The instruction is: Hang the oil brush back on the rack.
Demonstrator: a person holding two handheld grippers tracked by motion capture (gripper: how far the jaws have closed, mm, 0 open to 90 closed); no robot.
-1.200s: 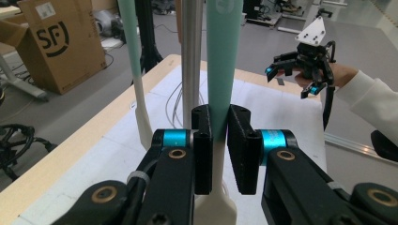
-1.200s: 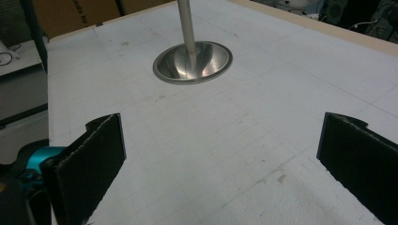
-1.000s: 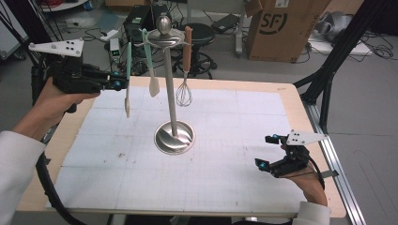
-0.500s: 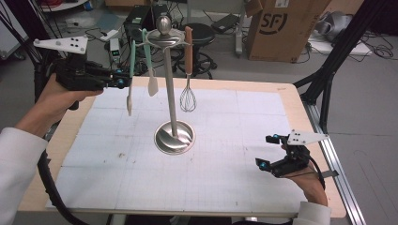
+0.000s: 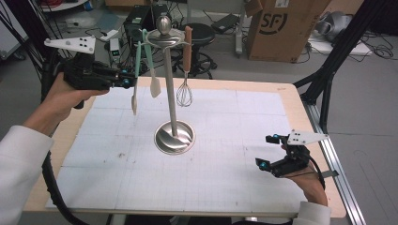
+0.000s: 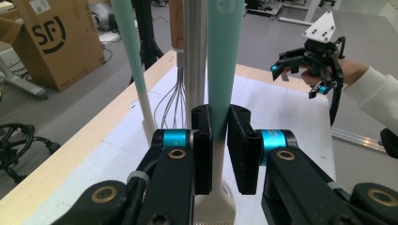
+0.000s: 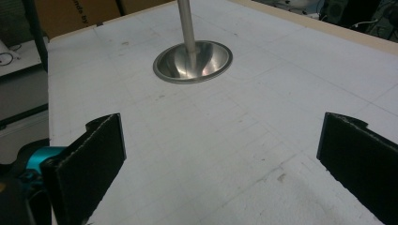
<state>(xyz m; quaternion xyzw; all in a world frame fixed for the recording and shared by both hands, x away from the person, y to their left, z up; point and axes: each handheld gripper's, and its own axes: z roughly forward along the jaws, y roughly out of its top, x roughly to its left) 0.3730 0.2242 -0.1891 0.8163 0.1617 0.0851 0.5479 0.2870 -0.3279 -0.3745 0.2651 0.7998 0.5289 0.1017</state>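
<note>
Left hand-held gripper (image 5: 126, 82) raised above the back left part of the tabletop (image 5: 225, 187), clenched on the mint-green handle of a utensil (image 5: 135, 70). In the left gripper view, the two black jaws pressed against both sides of this green handle (image 6: 220, 70), a pale cream end visible just under the jaws. In the high view, utensil hanging nearly upright from the grip, its pale lower end above the white gridded mat, not touching it, just left of the metal stand (image 5: 174, 136).

Stand upright near the middle of the mat, with round shiny base, thin pole and a knob on top. Still hanging on the stand: a second green-handled spatula (image 5: 151, 70) with cream blade, just beside the held utensil, and a whisk (image 5: 185, 89) with brown wooden handle on the other side of the pole. Impossible to tell whether the top of the held utensil touches the stand's upper ring.

Right hand-held gripper (image 5: 267, 152) low over the front right part of the tabletop, well apart from the stand, released: jaws wide open with nothing between, only bare mat and the stand's base (image 7: 192, 61) seen beyond them in the right gripper view. Same gripper (image 6: 300, 70) seen far off in the left gripper view, held by a hand in a white sleeve.
</note>
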